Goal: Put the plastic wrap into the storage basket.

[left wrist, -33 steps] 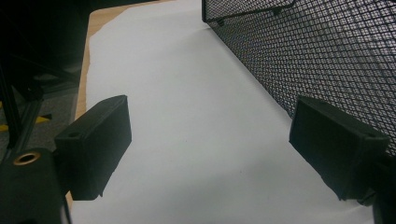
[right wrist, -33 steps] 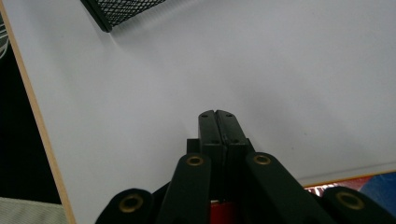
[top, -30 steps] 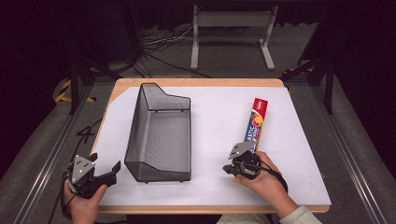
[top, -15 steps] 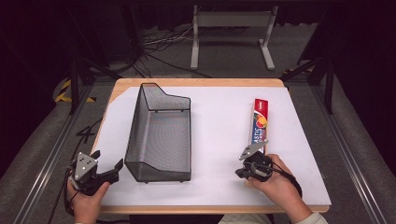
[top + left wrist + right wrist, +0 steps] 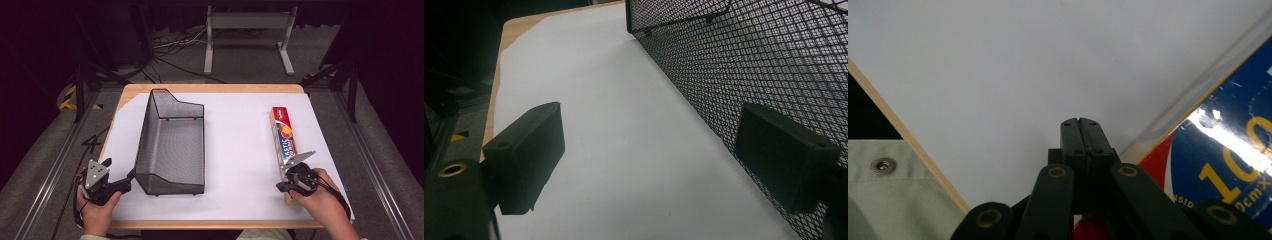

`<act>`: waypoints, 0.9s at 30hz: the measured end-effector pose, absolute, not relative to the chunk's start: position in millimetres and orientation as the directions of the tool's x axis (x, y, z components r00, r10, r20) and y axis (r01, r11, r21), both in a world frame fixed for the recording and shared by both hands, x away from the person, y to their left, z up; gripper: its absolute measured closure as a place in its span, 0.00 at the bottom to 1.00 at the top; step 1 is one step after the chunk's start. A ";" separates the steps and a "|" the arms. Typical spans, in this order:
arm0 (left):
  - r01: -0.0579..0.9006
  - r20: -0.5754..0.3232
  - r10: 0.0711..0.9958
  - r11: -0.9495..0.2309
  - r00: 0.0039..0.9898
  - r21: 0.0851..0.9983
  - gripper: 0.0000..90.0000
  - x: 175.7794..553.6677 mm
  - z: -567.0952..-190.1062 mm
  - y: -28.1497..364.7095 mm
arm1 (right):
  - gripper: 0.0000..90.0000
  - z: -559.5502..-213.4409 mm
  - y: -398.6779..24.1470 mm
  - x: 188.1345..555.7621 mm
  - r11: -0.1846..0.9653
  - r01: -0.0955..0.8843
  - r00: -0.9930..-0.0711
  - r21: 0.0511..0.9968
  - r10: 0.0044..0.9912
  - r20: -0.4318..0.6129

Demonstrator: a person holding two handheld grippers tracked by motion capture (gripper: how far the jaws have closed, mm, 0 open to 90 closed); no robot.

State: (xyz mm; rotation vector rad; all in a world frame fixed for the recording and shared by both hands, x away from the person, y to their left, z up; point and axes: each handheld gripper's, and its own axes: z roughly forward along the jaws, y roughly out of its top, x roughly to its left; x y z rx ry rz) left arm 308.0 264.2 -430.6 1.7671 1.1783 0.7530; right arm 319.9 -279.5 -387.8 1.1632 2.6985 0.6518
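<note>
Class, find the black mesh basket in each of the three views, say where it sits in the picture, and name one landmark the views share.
High view: the mesh basket stands left of centre on the white sheet, long side running away from the person.
Left gripper view: its mesh wall covers the upper right, just behind one jaw of the open left tool.
Right gripper view: not in it.
Shared landmark: the white sheet.
</note>
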 end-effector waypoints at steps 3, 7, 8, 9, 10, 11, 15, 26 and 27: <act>0.409 0.022 0.928 -0.184 0.371 0.894 0.15 308.0 -430.6 264.2 | 1.00 -386.4 -292.7 318.9 0.587 0.683 -0.668 0.434 0.743 0.045; 0.409 0.022 0.927 -0.186 0.374 0.893 0.15 307.8 -430.8 264.3 | 1.00 -384.5 -306.7 318.4 0.552 0.717 -0.623 0.426 0.782 0.034; 0.409 0.022 0.927 -0.186 0.374 0.893 0.15 307.8 -430.8 264.3 | 1.00 -384.5 -306.7 318.4 0.552 0.717 -0.623 0.426 0.782 0.034; 0.412 0.018 0.927 -0.183 0.374 0.893 0.15 307.9 -431.3 263.9 | 1.00 -384.3 -308.4 318.8 0.547 0.721 -0.614 0.424 0.789 0.026; 0.412 0.019 0.927 -0.184 0.374 0.892 0.15 308.0 -431.4 263.6 | 1.00 -384.2 -308.1 319.6 0.546 0.724 -0.610 0.421 0.792 0.022; 0.411 0.023 0.926 -0.189 0.376 0.892 0.15 307.9 -431.4 263.5 | 1.00 -384.4 -307.1 319.9 0.552 0.722 -0.613 0.416 0.790 0.017; 0.413 0.020 0.927 -0.186 0.375 0.891 0.15 307.6 -431.5 264.3 | 1.00 -383.6 -303.1 321.5 0.552 0.707 -0.629 0.442 0.777 0.035; 0.418 0.018 0.930 -0.182 0.366 0.890 0.15 305.8 -432.6 266.2 | 0.73 -359.2 -300.9 321.2 0.533 0.539 -0.700 0.653 0.714 -0.005; 0.418 0.018 0.931 -0.182 0.366 0.890 0.15 305.6 -432.9 266.4 | 0.68 -356.0 -302.3 321.6 0.519 0.515 -0.703 0.683 0.711 -0.010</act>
